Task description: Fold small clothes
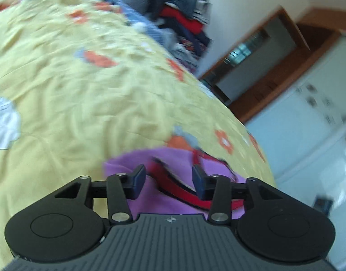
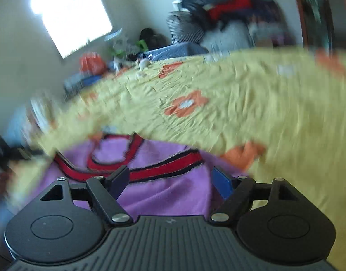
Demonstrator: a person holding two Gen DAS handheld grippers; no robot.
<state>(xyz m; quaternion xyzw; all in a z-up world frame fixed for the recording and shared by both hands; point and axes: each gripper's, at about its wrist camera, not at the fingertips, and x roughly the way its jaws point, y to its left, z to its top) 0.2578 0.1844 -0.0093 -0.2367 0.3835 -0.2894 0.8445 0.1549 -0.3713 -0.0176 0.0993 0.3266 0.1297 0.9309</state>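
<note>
Left gripper (image 1: 169, 181), seen in the left wrist view, is shown with its jaws spread and nothing pinched; between and below them, at about 6 o'clock of the frame, lies the purple garment (image 1: 127, 169), crossed by a red band with dark edging (image 1: 173, 184) and resting on the yellow flowered bedspread (image 1: 82, 90). A blurred pile of clothes (image 1: 184, 18) is seen at 1 o'clock, well apart. Right gripper (image 2: 171, 181), in the right wrist view, is likewise shown spread and empty, the same garment occupying the 6 to 8 o'clock region beneath it, its red band running from 9 toward 3 o'clock just beyond the fingertips. The fabric appears fleecy and limp; it is judged light, soft, non-fragile, and likely to sag and drape when lifted, so that a single pinch would let it bunch. A hold is best taken at two separated points along an outer edge or corner, one per gripper, with a full layer captured between the pads.
</note>
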